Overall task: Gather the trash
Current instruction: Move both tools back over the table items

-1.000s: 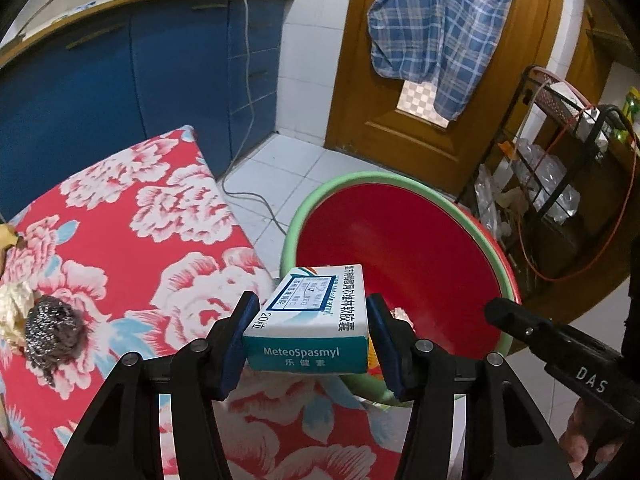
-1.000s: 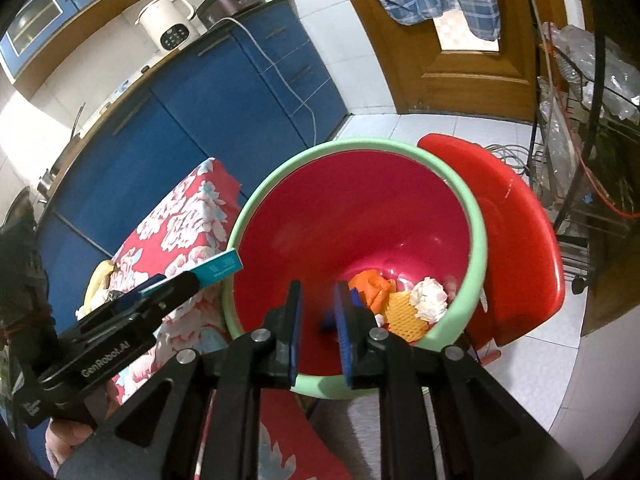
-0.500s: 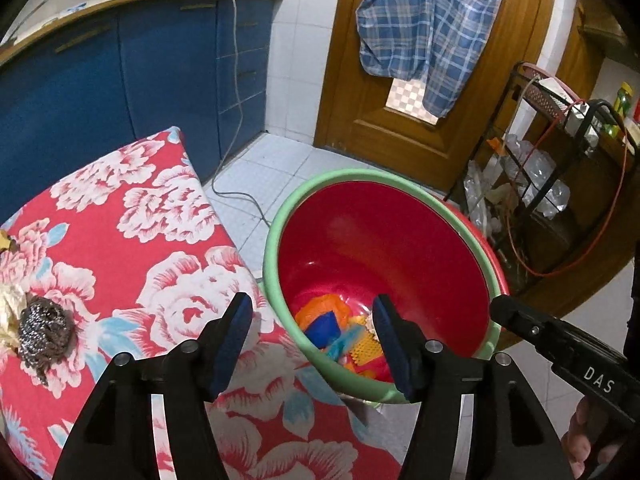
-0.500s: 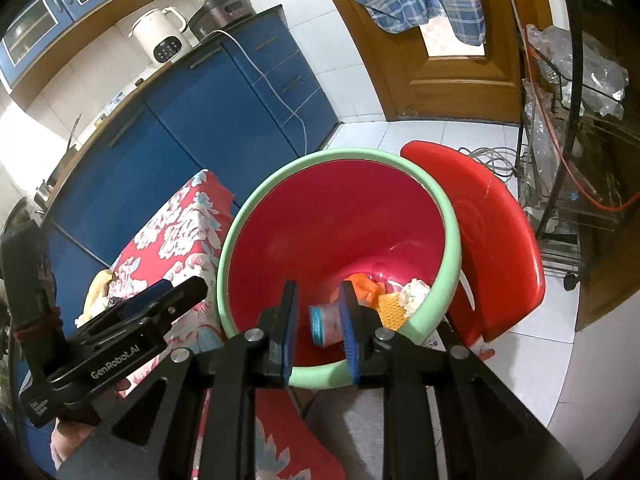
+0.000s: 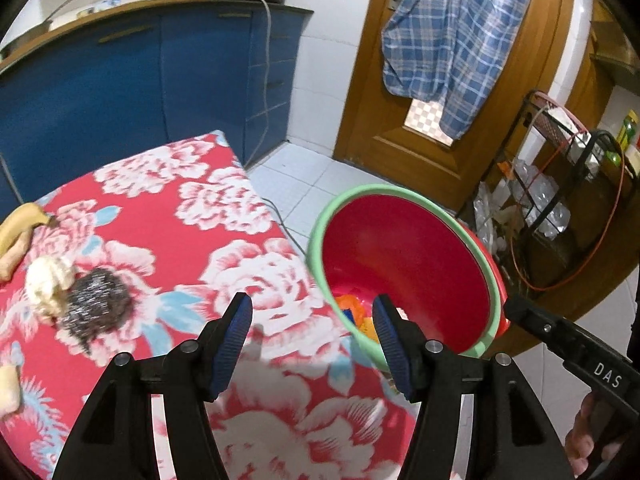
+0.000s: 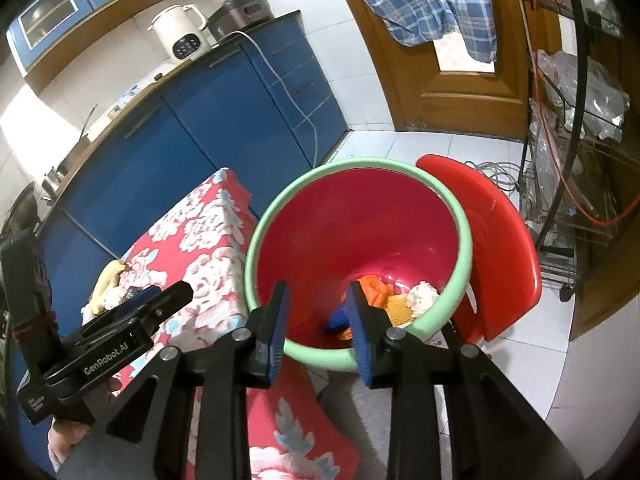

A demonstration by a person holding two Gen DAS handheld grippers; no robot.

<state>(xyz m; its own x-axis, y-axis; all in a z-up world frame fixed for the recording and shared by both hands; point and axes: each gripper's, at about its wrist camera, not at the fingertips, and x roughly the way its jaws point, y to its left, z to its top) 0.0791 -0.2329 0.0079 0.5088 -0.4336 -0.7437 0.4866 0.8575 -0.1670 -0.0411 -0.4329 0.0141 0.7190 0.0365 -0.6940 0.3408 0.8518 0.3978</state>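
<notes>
Two hand-held grippers, one bin.

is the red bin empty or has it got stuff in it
Not empty. The red bin holds a small pile at its bottom: orange pieces, a white crumpled wad and something blue. Most of it is unfilled.

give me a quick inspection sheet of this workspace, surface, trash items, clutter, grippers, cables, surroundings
Surface: floral tablecloth over the table.
Job's things: steel scrubber, crumpled tissue, banana peel on the cloth; red bin holds scraps.
Clutter: nothing seen.
Grippers: left gripper open, empty; right gripper opening, empty.
Cables: white cord down the blue cabinets; orange cable on the rack.
Surroundings: kettle, wooden door, plaid shirt.
</notes>
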